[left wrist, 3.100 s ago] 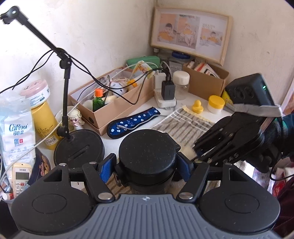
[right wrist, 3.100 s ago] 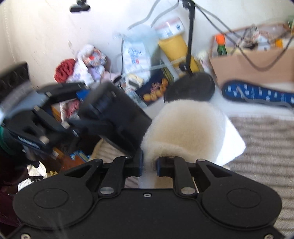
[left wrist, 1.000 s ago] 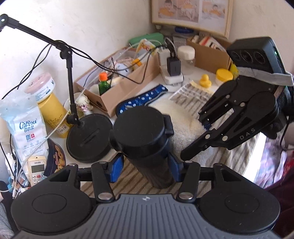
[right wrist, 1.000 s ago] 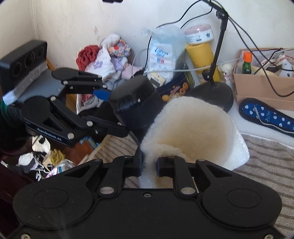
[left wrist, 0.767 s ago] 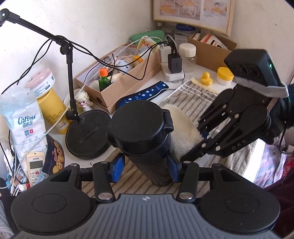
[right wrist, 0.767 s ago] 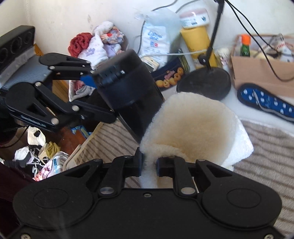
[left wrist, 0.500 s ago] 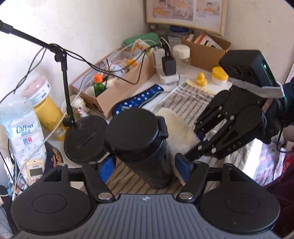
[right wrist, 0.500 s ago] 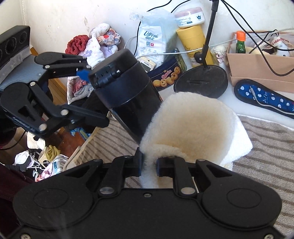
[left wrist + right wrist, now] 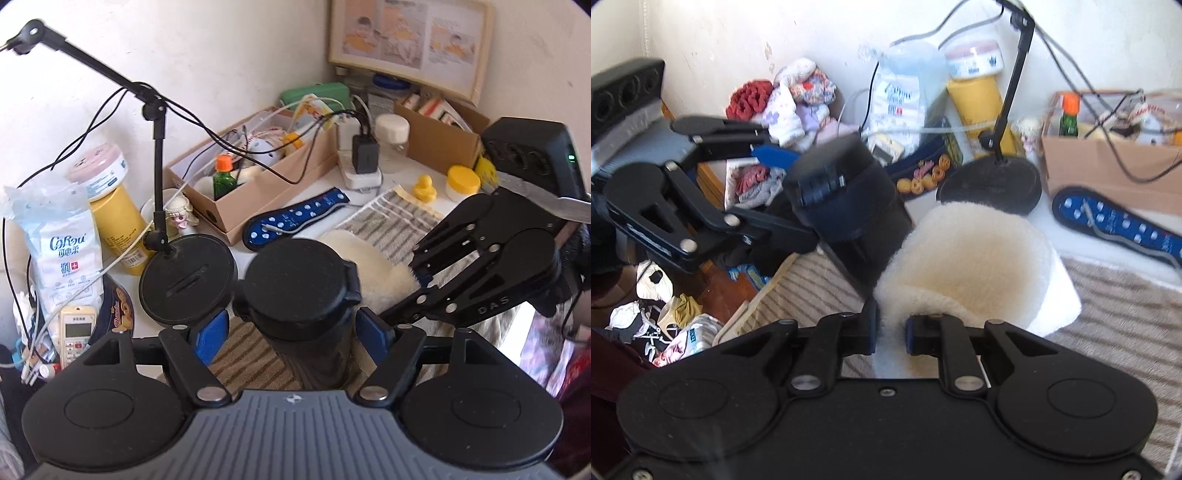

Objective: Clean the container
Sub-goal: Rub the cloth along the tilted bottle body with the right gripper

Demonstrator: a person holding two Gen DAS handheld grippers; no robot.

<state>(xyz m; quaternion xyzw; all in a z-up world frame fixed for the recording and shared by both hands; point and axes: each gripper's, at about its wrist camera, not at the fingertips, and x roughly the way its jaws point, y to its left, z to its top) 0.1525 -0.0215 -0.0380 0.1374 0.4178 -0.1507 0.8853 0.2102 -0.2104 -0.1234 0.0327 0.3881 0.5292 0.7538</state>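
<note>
The left claw (image 9: 291, 332) has let go of the black flask (image 9: 299, 291); its blue pads, clamped on the body a second ago, now stand clear on either side and are opening. The flask stands on the striped towel (image 9: 395, 221). The right claw (image 9: 890, 328) stays pinched on the fluffy cloth (image 9: 967, 266), touching the flask's side.

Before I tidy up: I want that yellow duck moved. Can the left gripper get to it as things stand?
Probably not directly: the black flask stands between the left gripper's opening jaws, and the right gripper with its fleece cloth lies toward the duck.
</note>
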